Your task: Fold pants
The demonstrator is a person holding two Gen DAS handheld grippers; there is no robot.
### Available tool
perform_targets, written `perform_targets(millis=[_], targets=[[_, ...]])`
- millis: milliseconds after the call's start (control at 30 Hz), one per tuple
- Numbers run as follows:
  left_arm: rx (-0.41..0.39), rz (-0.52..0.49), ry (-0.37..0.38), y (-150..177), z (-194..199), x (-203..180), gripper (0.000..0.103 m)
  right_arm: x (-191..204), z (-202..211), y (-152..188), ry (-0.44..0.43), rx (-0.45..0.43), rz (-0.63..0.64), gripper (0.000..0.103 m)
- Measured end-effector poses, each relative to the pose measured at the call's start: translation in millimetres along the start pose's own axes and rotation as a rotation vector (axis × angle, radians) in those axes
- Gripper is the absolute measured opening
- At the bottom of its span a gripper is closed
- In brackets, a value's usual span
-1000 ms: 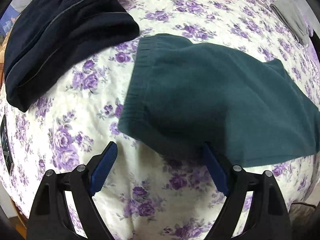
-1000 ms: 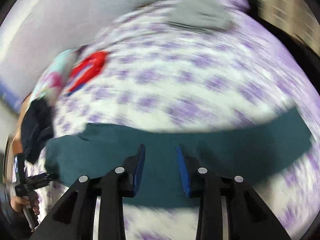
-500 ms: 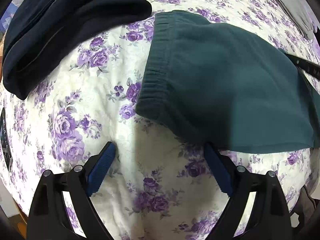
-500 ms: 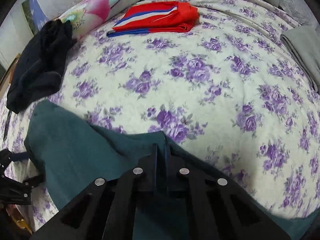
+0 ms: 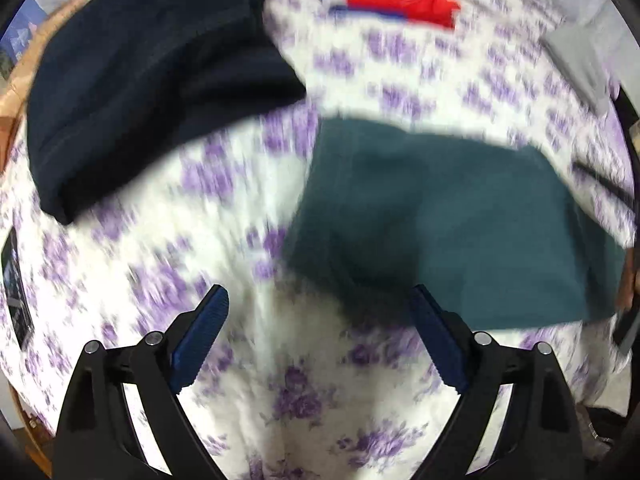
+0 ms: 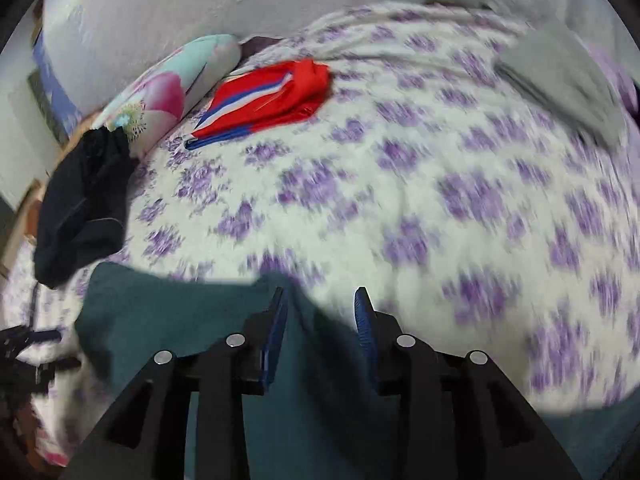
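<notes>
The dark teal pants [image 5: 440, 216] lie folded on the purple-flowered bed sheet [image 5: 304, 392], waistband to the left. My left gripper [image 5: 318, 296] hangs wide open over bare sheet just in front of the pants, holding nothing; its right finger reaches the cloth's near edge. In the right wrist view the pants [image 6: 180, 320] spread under my right gripper [image 6: 320, 294]. Its jaws are opening, with a ridge of teal cloth low between them and the pads clear of it. My left gripper [image 6: 24, 344] shows at that view's left edge.
A dark navy garment [image 5: 152, 80] lies heaped at the back left. A folded red, white and blue garment [image 6: 264, 100] sits near a floral pillow [image 6: 172, 84]. Folded grey cloth [image 6: 560, 80] is at the far right. A black device [image 5: 16, 280] rests at the bed's left edge.
My right gripper, shut on the teal cloth half a second ago, has parted its jaws and let it go. The left gripper has shifted, and the red garment is back in its view.
</notes>
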State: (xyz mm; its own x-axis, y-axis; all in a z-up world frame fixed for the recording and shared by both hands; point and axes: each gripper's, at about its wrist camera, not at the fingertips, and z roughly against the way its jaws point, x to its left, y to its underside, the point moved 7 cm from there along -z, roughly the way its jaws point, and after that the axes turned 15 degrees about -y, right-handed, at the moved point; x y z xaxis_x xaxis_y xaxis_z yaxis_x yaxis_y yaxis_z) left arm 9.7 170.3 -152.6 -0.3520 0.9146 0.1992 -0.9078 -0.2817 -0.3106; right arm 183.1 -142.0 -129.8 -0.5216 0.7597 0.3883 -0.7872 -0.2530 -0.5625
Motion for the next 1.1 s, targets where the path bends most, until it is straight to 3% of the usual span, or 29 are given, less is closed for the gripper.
perform_targets(millis=[67,167,233,300,333,400,433,500,567,633,667,700,733,833,867,967,1100], targets=[[0.001,0.000,-0.074,-10.7,-13.3,3.0,0.089,-6.9,4.3,21.1,0.016,0.034,0.007,0.034],[0.082,-0.012,-0.210,-9.0,-54.3,9.0,0.092,-39.1,15.4,52.3,0.115,0.075,-0.016,0.035],[0.056,-0.010,-0.220,-10.2,-61.1,10.1,0.097,-74.9,35.6,64.6,0.159,0.034,-0.102,0.033],[0.045,-0.045,-0.249,-11.8,-57.4,6.7,0.097,-114.0,65.7,75.5,0.155,-0.030,-0.202,0.016],[0.045,-0.055,-0.263,-13.8,-53.5,5.6,0.096,-126.3,80.9,78.8,0.162,-0.059,-0.240,0.018],[0.029,-0.029,-0.231,-19.6,-38.9,2.3,0.095,-143.5,123.3,80.0,0.185,-0.170,-0.286,0.030],[0.011,-0.015,-0.204,-24.7,-30.0,-4.8,0.095,-149.4,143.4,83.3,0.152,-0.218,-0.312,0.038],[-0.030,-0.005,-0.154,-30.3,-16.1,-15.9,0.095,-161.7,157.9,94.6,0.125,-0.219,-0.346,0.038],[-0.052,-0.041,-0.125,-31.8,-12.1,-36.0,0.095,-184.8,164.4,115.3,0.159,-0.163,-0.366,0.041],[-0.013,-0.097,-0.151,-26.6,-28.8,-50.9,0.095,-222.2,173.2,140.9,0.208,-0.119,-0.421,0.038],[0.022,-0.107,-0.173,-24.1,-40.9,-53.3,0.095,-237.5,181.9,145.8,0.209,-0.140,-0.445,0.026],[0.046,-0.100,-0.178,-24.1,-49.0,-53.6,0.096,-252.4,193.9,151.2,0.213,-0.170,-0.476,0.020],[0.062,-0.064,-0.168,-23.1,-56.6,-52.6,0.096,-266.3,208.8,156.9,0.247,-0.202,-0.520,0.023],[0.085,0.022,-0.166,-29.1,-54.8,-48.3,0.095,-293.7,277.5,169.8,0.419,-0.383,-0.624,0.057],[0.074,0.022,-0.173,-31.3,-50.3,-49.8,0.094,-295.8,287.9,173.7,0.427,-0.411,-0.637,0.057],[-0.006,0.004,-0.153,-42.0,-18.7,-64.3,0.094,-301.5,300.2,190.9,0.360,-0.419,-0.718,0.057],[-0.071,-0.064,-0.054,-47.1,16.1,-113.8,0.094,-304.8,278.6,208.0,0.231,-0.401,-0.819,0.057]])
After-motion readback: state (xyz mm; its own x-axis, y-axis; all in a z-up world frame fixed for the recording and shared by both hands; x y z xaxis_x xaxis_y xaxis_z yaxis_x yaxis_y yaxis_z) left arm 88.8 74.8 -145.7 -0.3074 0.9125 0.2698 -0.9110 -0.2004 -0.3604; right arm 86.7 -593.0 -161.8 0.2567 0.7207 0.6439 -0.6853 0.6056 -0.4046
